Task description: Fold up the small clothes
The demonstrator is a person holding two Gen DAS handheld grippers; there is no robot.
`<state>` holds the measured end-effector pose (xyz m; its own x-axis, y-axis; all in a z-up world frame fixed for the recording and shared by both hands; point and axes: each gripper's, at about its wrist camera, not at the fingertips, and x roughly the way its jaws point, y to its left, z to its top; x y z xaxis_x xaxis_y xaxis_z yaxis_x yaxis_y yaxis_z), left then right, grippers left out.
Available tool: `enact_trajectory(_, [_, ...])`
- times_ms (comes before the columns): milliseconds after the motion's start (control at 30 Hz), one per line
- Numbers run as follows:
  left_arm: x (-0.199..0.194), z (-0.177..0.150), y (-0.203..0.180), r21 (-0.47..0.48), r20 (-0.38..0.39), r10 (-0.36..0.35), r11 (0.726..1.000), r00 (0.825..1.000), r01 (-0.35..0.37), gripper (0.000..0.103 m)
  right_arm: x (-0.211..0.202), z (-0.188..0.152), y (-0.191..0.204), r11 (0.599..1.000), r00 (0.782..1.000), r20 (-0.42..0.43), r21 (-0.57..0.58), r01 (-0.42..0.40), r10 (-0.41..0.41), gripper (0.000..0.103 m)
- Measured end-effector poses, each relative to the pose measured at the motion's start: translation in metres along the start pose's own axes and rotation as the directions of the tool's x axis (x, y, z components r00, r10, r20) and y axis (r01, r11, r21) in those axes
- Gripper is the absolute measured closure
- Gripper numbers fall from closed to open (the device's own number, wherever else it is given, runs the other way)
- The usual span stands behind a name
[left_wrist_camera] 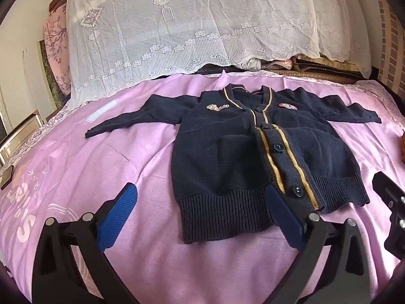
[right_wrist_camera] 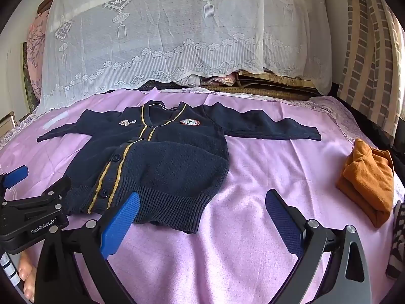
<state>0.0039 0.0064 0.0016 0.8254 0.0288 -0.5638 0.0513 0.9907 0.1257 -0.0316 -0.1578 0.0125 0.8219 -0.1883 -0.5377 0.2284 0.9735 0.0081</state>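
On the pink bedsheet (left_wrist_camera: pixel 76 157) a navy cardigan (left_wrist_camera: pixel 240 152) lay flat with sleeves spread, while the left gripper (left_wrist_camera: pixel 202 210) and right gripper (right_wrist_camera: pixel 202 215) hovered near its ribbed hem, jaws wide and empty, a folded orange garment (right_wrist_camera: pixel 367 177) well apart.

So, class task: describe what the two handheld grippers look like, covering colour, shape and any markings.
Each gripper has a black frame with angled linkage arms joined by round silver pivot pins. The left gripper carries two blue ribbed pads; the right gripper has the same blue ribbed pads. White lettering reading GenRobot.AI shows on the left gripper's black body in the right wrist view.
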Motion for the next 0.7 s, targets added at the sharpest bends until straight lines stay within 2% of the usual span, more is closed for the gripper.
enact_trajectory(700, [-0.0015,-0.0011,-0.0007,0.008,0.009,0.032,0.999,0.999,-0.032,0.004,-0.0018,0.0025,0.0008,1.000,1.000,0.004,-0.006,0.004,-0.004,0.003])
